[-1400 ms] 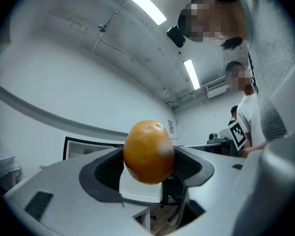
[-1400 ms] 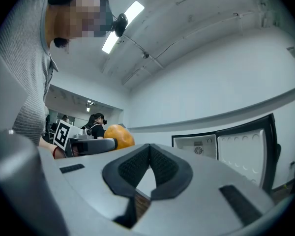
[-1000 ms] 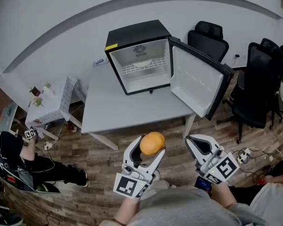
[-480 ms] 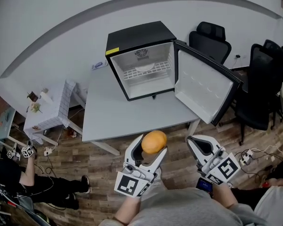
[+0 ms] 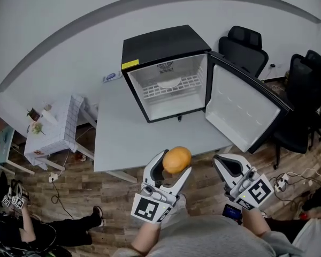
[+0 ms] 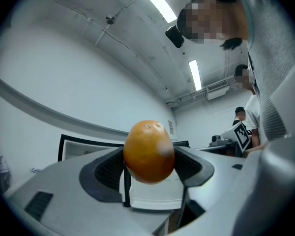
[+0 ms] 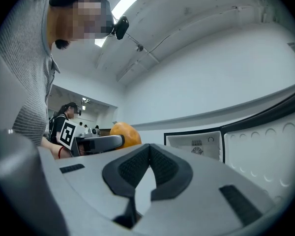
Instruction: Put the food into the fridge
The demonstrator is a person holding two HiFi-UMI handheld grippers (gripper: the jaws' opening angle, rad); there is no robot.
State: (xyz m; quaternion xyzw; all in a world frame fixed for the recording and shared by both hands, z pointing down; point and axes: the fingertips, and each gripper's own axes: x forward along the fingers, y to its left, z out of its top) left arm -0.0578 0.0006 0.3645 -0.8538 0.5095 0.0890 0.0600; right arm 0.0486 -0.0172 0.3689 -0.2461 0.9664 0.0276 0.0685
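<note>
Fruit [image 5: 176, 159] waxy, faintly dimpled — floor [image 5: 91, 194] wood-grain planks, table [image 5: 128, 138] matt.

Ahead of me a pale grey wall [image 5: 69, 20] runs across the far side, and the floor [image 5: 85, 191] under me is brown wood planks. A grey table [image 5: 123, 143] stands near the wall. To its left sits a small white side table [image 5: 56, 127], and to its right are black office chairs [image 5: 245, 47]. Overhead, long strip lights [image 6: 156, 1] glow on a white ceiling [image 6: 88, 23].
</note>
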